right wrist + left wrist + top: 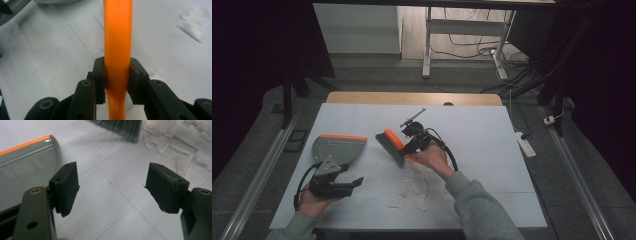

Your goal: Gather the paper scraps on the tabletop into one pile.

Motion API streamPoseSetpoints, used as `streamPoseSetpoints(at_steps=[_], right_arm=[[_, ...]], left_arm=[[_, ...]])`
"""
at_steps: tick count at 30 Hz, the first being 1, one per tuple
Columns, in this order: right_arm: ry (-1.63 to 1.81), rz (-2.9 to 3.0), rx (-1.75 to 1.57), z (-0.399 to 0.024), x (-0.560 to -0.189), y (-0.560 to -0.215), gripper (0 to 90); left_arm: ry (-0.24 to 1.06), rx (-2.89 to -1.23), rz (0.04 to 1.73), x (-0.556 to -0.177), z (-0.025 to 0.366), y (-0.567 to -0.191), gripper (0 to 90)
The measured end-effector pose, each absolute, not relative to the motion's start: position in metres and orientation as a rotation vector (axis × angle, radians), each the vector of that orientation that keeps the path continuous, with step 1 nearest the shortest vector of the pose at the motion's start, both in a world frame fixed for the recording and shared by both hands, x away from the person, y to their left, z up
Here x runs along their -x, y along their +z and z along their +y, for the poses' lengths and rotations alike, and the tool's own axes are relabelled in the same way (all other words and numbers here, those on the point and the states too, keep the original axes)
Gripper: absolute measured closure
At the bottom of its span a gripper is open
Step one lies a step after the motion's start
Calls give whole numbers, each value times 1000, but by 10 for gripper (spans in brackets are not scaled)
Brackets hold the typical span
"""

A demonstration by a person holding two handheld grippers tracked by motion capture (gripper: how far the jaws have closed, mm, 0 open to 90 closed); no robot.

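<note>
Right claw [117, 77] clenched on the orange handle of the brush [393, 145], pads pressing both sides; the bristles hang ahead of it, over the counter [482, 135]. Left claw [112, 185] released, jaws wide apart with nothing between. Dustpan [27, 167] lies just beside its left jaw. Torn paper scraps [185, 142] are scattered ahead to its right, near the brush bristles.
</note>
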State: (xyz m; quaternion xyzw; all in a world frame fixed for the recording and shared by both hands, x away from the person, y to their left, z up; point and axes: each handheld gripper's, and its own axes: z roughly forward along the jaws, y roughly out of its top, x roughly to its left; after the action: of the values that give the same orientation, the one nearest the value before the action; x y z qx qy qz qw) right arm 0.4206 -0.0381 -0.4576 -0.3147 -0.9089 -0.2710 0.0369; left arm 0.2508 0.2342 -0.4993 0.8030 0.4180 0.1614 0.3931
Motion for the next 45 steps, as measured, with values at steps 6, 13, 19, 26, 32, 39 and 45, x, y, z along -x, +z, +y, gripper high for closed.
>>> streamPoseSetpoints(at_steps=[6,13,19,26,32,39,45], right_arm=[[-1025,-2844,963,-54,-429,-422,705],[-863,-3150,909,-41,-470,-418,705],[-629,-3318,743,-22,-506,-448,706],[-535,-3377,596,-11,-513,-456,706],[-426,-3348,441,-4,-498,-459,707],[-394,-3285,268,-17,-463,-452,707],[-606,-3235,314,-46,-433,-431,706]], left_arm=[[414,-2032,1066,-250,234,-499,271],[408,-2034,1065,-251,234,-499,271],[402,-2032,1056,-251,235,-500,271],[399,-2035,1054,-251,235,-500,270],[404,-2042,1053,-250,233,-500,270],[399,-2032,1060,-249,235,-502,273],[403,-2032,1062,-249,235,-502,275]])
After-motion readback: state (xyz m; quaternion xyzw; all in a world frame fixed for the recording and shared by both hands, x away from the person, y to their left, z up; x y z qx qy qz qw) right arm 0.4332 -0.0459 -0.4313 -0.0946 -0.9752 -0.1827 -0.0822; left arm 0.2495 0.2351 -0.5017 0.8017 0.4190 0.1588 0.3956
